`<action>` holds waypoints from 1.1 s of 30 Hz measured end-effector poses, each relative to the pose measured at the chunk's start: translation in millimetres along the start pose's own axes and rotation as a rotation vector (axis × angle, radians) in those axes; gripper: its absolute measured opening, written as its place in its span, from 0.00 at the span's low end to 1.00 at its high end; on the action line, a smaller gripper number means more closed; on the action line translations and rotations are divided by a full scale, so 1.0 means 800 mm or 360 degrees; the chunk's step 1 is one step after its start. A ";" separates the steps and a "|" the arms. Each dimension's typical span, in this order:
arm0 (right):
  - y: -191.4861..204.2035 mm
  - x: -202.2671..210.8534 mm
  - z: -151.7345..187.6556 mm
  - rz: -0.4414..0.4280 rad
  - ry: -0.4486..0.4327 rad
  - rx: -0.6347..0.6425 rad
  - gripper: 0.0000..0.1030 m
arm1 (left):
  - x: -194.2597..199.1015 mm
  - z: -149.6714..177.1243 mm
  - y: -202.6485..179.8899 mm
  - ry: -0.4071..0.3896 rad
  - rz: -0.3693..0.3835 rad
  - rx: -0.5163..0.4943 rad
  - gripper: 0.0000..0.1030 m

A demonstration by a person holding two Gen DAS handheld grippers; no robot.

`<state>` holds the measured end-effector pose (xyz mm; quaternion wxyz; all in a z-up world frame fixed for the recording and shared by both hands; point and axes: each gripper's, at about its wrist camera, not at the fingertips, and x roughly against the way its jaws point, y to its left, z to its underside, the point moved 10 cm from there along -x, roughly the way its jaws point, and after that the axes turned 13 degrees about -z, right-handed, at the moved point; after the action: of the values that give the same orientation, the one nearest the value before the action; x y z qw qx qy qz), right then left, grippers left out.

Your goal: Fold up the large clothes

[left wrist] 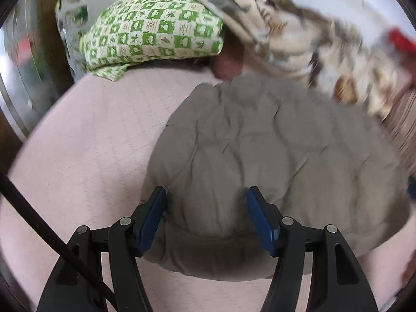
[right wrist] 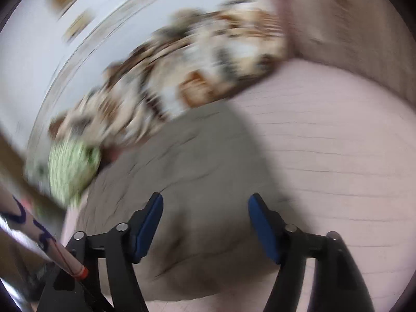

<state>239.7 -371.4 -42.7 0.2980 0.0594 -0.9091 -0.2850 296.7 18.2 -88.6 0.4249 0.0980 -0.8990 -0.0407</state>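
Note:
A large grey garment (left wrist: 260, 161) lies crumpled on a pale pink bed sheet (left wrist: 85, 140). My left gripper (left wrist: 206, 197) is open, its blue-padded fingers (left wrist: 153, 215) straddling the garment's near ribbed hem. The right wrist view is blurred. There the same grey garment (right wrist: 197, 171) lies on the pink sheet (right wrist: 338, 161), and my right gripper (right wrist: 205, 208) is open over the garment's near right part, holding nothing.
A green-and-white checked pillow (left wrist: 156, 31) lies at the head of the bed, with a beige and brown patterned blanket (left wrist: 299, 41) heaped beside it; the blanket (right wrist: 182, 78) and pillow (right wrist: 72, 166) also show in the right wrist view. A white wall stands behind. A dark cable (left wrist: 46, 234) crosses the lower left.

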 end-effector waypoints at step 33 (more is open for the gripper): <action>0.023 -0.004 0.039 0.0535 -0.0062 0.0430 0.69 | 0.137 -0.009 0.063 -0.0465 -0.0107 0.0252 0.94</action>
<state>225.2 -340.3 -55.1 0.3131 -0.0593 -0.9417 -0.1080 226.9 44.3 6.7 0.2791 0.1542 -0.9478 0.0024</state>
